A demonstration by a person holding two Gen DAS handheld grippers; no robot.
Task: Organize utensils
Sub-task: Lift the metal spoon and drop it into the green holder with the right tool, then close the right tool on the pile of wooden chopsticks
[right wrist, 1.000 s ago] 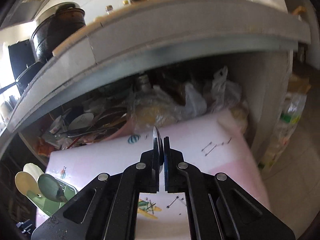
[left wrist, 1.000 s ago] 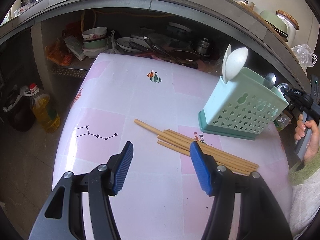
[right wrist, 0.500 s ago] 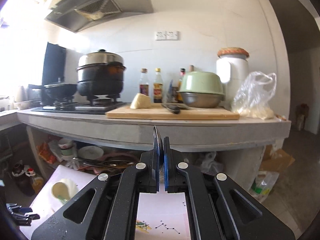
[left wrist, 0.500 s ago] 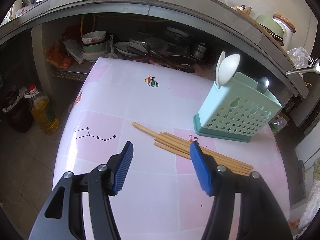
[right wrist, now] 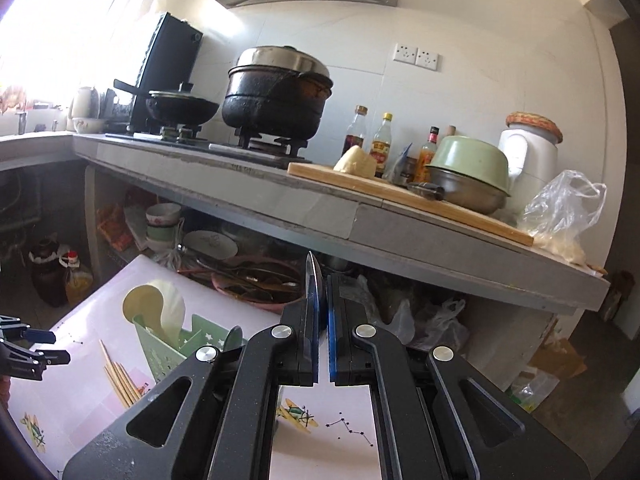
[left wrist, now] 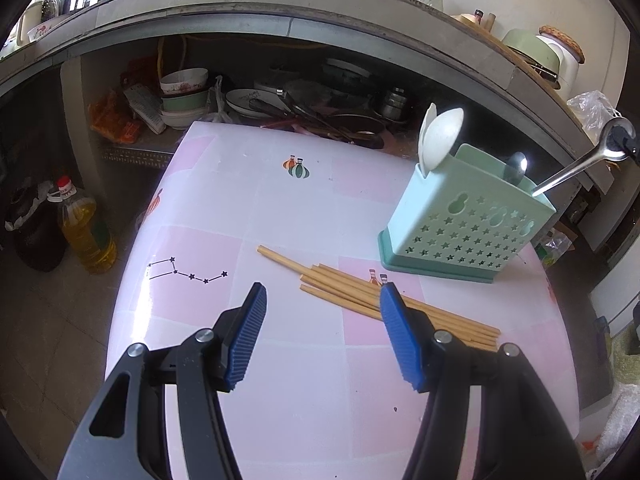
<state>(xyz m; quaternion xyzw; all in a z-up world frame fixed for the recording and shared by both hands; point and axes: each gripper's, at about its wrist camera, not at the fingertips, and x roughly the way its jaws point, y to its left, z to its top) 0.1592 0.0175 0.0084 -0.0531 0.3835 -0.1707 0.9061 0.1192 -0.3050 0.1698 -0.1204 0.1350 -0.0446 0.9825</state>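
Right claw [right wrist: 323, 322]: jaws pressed nearly together on a metal spoon [left wrist: 580, 166]. From its own camera only the spoon's thin edge shows, sticking up between the blue pads [right wrist: 314, 332]. From the left camera the claw grips the bowl end at the far right, and the handle slants down-left with its tip at the rim of the green caddy [left wrist: 468, 236].

Left claw [left wrist: 323, 334]: jaws spread well apart, nothing between them, poised above the desk [left wrist: 248, 216].

Just ahead of the left claw, partly behind its right finger: a loose bundle of bamboo chopsticks [left wrist: 344, 286] lying flat on the desk, running from ahead of the claw back to the right.

Beyond the chopsticks, ahead and right: the caddy, upright, star-shaped holes in its wall. Two white spoons [left wrist: 438, 136] stand in its left compartment; another metal spoon [left wrist: 518, 168] stands nearer its right end.

From the right claw, the caddy sits below and left, chopsticks just left of it.
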